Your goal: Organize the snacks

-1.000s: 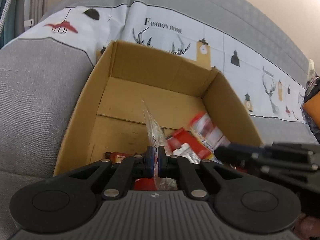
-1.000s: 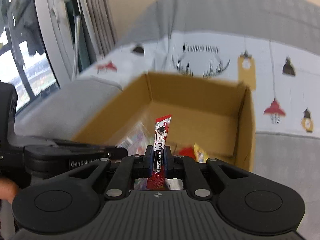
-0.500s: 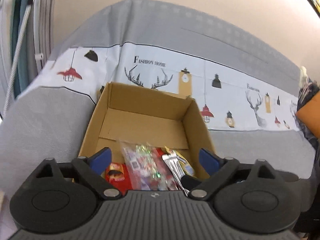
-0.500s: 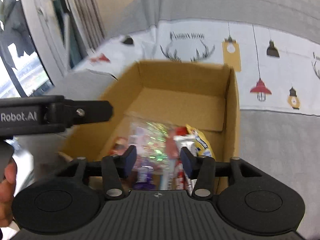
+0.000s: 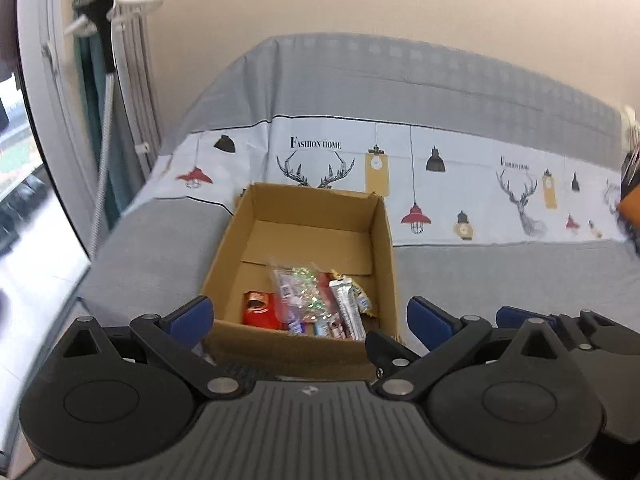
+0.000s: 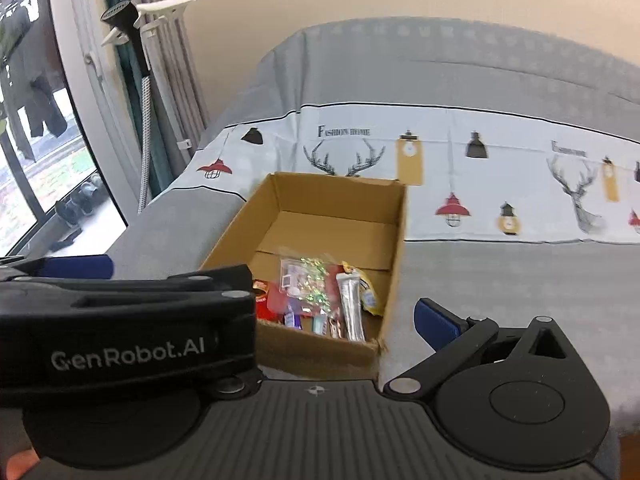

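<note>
A home bedroom: patterned bedsheet (image 5: 440, 168), curtains (image 6: 176, 80), window (image 6: 36, 152)

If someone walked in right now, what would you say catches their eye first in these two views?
Probably the open cardboard box in the middle of the grey sofa, with bright snack packets piled at its near end. Behind it runs a white cover strip printed with antlers and lamps. Both the left gripper and the right gripper hang open and empty in front.
</note>
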Demonstrator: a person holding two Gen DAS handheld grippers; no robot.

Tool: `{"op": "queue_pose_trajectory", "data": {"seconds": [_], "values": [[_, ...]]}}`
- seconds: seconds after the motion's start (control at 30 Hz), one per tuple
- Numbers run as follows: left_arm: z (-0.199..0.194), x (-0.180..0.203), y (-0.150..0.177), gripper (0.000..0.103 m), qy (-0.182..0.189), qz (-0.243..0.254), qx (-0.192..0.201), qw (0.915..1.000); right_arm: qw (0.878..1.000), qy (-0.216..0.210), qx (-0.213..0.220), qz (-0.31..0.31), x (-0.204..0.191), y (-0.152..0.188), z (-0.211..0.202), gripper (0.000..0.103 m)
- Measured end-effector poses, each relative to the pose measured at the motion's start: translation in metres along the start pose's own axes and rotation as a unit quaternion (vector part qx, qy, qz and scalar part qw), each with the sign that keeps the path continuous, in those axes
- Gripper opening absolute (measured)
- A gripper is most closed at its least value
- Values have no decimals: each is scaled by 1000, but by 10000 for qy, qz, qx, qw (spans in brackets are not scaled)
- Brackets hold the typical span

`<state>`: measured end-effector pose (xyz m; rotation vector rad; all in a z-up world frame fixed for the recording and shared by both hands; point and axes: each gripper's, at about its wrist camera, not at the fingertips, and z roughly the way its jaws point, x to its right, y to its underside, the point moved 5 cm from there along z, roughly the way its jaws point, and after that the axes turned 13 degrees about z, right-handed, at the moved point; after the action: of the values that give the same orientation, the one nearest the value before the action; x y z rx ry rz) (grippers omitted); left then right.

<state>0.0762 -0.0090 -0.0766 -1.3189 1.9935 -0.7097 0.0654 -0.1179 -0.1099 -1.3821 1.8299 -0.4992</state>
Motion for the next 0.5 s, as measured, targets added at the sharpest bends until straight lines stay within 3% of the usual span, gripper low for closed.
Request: {"op": "queue_pose_trajectory", "data": {"seconds": [0.1, 0.3, 0.5], "values": [[-20, 5, -6, 103, -66, 185, 26, 9998, 9995, -138, 9, 288, 3, 0, -19, 102], [-39, 5, -8, 103, -109, 128, -55, 9998, 9996, 169, 79, 215, -3, -3, -45, 102], [-46, 4, -6, 103, -150, 187, -159, 9996, 9994, 137, -27, 302, -5, 1, -51, 102]]}}
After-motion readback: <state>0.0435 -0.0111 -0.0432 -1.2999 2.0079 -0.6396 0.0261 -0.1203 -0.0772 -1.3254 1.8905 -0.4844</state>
